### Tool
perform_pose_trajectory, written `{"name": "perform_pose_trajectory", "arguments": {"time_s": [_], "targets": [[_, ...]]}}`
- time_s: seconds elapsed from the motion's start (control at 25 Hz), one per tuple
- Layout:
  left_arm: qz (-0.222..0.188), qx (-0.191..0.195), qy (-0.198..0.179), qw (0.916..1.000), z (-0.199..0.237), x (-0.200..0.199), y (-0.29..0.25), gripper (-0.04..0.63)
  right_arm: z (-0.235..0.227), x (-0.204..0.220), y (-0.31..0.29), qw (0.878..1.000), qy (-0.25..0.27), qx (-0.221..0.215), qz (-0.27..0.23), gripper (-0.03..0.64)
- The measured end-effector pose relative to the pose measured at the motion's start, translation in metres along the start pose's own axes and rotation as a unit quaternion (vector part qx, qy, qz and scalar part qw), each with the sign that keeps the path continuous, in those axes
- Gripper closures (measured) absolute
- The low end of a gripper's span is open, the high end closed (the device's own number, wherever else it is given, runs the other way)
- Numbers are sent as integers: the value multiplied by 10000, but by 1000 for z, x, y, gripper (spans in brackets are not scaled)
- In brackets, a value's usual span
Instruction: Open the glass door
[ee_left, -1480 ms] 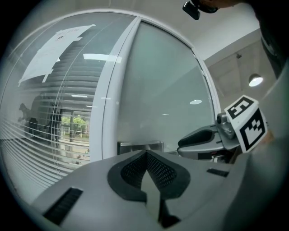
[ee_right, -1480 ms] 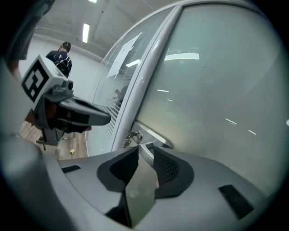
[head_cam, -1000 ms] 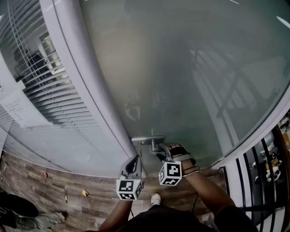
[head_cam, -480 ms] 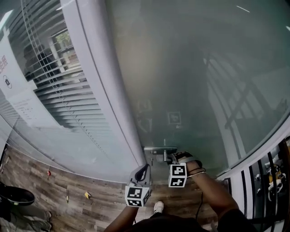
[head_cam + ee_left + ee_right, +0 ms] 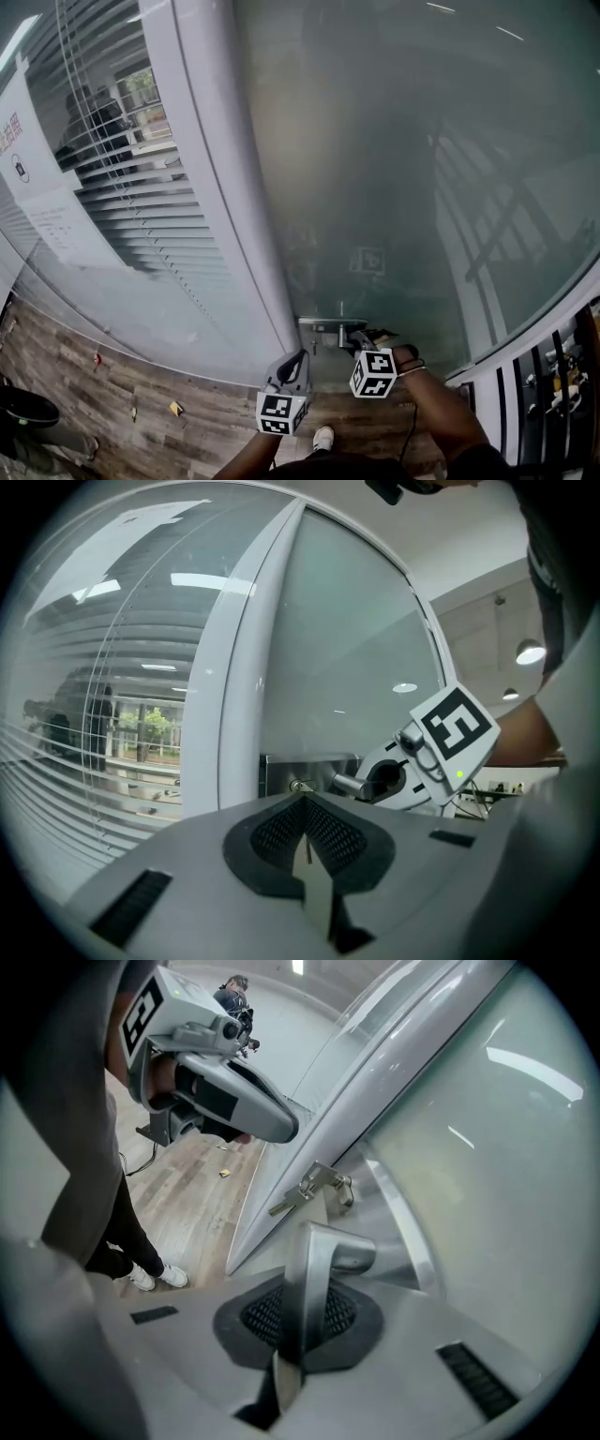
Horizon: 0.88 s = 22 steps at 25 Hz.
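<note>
1. the glass door (image 5: 403,187) is being shown in the head view with its frosted pane filling most of the picture, and its left edge is lying along the white frame (image 5: 211,169).
2. the door handle (image 5: 328,1251), a metal lever, is being grasped by the right gripper (image 5: 305,1307); in the right gripper view the jaws are being pressed on the lever from both sides.
3. in the head view the door handle is being seen low on the glass door, just beside the white frame, and the right gripper is being held to it with its tips tilted downwards.
4. a key (image 5: 314,1183) is being seen in the lock (just beyond the door handle, near the door's edge).
5. the left gripper (image 5: 305,803) is being held clenched and empty: its pads are touching each other with nothing between them.
6. the left gripper is being held just to the left of the right gripper, apart from the door handle, and is being pointed about level towards the door's edge.
7. blinds (image 5: 122,187) are being seen behind the glass at the left of the white frame, and the wooden floor (image 5: 141,412) is being seen below.
</note>
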<state>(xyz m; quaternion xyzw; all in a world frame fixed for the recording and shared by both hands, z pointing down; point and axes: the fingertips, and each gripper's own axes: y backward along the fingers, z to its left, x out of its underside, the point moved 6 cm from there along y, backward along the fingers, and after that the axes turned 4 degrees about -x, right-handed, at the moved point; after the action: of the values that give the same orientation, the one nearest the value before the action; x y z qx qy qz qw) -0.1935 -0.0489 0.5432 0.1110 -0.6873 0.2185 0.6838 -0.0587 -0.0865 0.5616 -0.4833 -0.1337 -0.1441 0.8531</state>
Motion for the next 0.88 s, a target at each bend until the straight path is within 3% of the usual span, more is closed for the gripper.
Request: {"name": "perform_pose_trajectory", "arguments": {"time_s": [0.2,0.36,0.48,0.88], "targets": [[19,1,8,10000,-5,3,1,594,1,2,-2,9972,-398,118,-617,601],[45,-61,14,10000,-6,5,4,594,0,5,-7,9806,-1048,20,-1655,601],[50,-104,24,9999,-3,6,7,594,-2,4,-10,9701,-1312,-78,-2039,601],[80,-13,2,10000,-11,6,-1,594,-21,2,-20,9686,-1463,-86,-2007,601]]}}
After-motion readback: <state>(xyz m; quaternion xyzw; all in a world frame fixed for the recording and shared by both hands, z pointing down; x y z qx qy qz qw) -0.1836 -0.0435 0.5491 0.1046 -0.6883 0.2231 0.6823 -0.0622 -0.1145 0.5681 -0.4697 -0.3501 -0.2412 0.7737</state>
